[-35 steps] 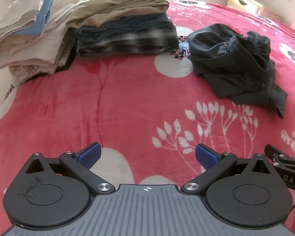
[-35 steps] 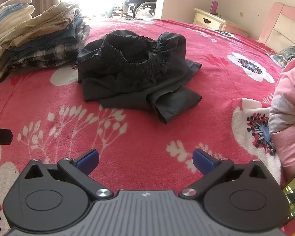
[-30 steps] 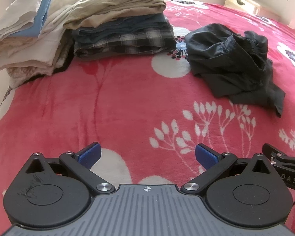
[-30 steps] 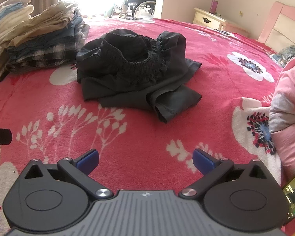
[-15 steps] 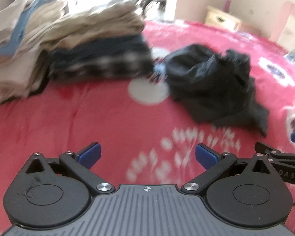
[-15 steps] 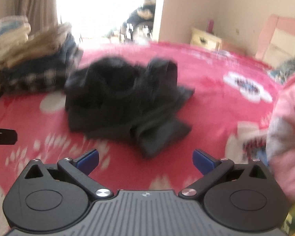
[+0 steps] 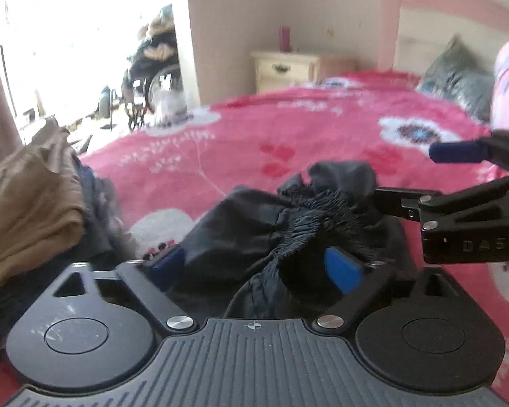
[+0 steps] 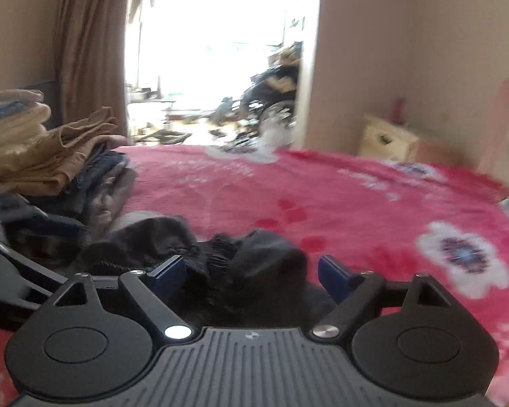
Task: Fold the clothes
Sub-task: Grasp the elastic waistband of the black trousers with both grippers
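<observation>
Closest in, the left gripper [image 7: 256, 266] has its blue pads spread wide, with the crumpled black garment [image 7: 281, 224] bunched up between them; the cloth fills the gap but neither pad is pressed onto it. The right gripper [image 8: 252, 273] is likewise spread apart, straddling the same heap of dark fabric [image 8: 241, 264], whose gathered elastic waistband rises just ahead of its fingers (nothing is pinched on either side). In the left wrist view the right gripper reaches in from the right edge, one dark finger touching the ruffled waistband and its other blue-tipped finger held well above the cloth. The garment lies on the red floral blanket [image 7: 322, 129] covering the bed. To the left, just beside the garment, stands a stack of folded clothes [image 8: 61, 159], tan pieces on top of darker ones. Farther back, a cream nightstand [image 7: 285, 68] sits against the wall beside the pink headboard [image 7: 458, 3], and a wheelchair [image 7: 152, 78] piled with things stands in the bright doorway next to a brown curtain [image 8: 88, 44].
</observation>
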Demonstrator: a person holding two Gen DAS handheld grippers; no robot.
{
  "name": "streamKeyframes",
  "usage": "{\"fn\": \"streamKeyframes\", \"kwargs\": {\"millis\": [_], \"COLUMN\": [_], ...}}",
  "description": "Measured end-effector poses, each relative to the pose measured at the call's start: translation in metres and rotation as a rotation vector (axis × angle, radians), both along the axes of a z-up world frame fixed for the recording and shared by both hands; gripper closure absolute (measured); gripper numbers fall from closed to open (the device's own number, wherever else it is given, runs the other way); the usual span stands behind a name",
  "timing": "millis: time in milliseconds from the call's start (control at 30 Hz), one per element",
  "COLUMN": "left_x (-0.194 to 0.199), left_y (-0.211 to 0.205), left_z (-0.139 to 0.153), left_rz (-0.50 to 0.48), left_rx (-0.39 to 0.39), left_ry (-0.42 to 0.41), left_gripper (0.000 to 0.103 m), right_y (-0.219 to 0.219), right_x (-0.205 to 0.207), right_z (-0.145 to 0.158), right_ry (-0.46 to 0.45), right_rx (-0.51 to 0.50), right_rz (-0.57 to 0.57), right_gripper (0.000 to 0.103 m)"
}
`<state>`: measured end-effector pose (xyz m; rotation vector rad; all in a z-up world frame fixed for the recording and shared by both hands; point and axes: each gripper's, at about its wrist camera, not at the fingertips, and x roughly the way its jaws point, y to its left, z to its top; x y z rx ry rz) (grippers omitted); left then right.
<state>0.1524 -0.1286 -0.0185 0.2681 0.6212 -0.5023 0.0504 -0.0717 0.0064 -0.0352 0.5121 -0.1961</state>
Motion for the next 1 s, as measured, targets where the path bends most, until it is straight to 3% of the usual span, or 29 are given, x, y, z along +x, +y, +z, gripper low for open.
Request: {"fn": "streamKeyframes", "kwargs": {"millis": [33,167,233,267,300,367,433,633,800,1000], "left_x": [0.004,0.012,0.014,0.013,0.012,0.007,-0.001,-0.037,-0.077,-0.126], "left_y": [-0.002,0.001,0.006,0.009,0.012,0.017,0.027,0.074,0.117,0.169], "left_z": [-0.005,-0.019,-0.023,-0.024,-0.025,-0.024,-0.019,0.014,0.035,0.023], "left_rz": [0.010,0.050,0.064,0.075,0.086,0.106,0.128,0.197,0.239,0.342], "left_rx": [0.007,0.001,-0.001,0.003,0.007,0.007,-0.009,-0.097,-0.170,-0.195], "left_ry": [0.017,0.071,0.095,0.106,0.118,0.121,0.110,0.080,0.097,0.207], "left_gripper": [0.039,0.065,0.089,0.091,0.094,0.097,0.099,0.099,0.099,0.099], "right_y": [-0.002,-0.008,-0.011,-0.014,-0.017,-0.024,-0.026,-0.014,0.012,0.050], "right_x": [0.007,0.038,0.060,0.072,0.080,0.079,0.056,-0.044,-0.120,-0.163], "right_z": [-0.001,-0.008,-0.019,-0.027,-0.034,-0.040,-0.031,0.012,0.024,-0.016], "right_ry": [0.006,0.038,0.114,0.167,0.218,0.270,0.236,0.165,0.228,0.445], "right_rx": [0.003,0.003,-0.004,0.004,0.014,0.074,0.132,0.249,0.421,0.602], "right_rz": [0.013,0.058,0.039,0.024,0.009,-0.029,-0.058,-0.035,0.124,0.318], "right_gripper": [0.023,0.023,0.024,0.032,0.055,0.080,0.092,0.096,0.096,0.096]}}
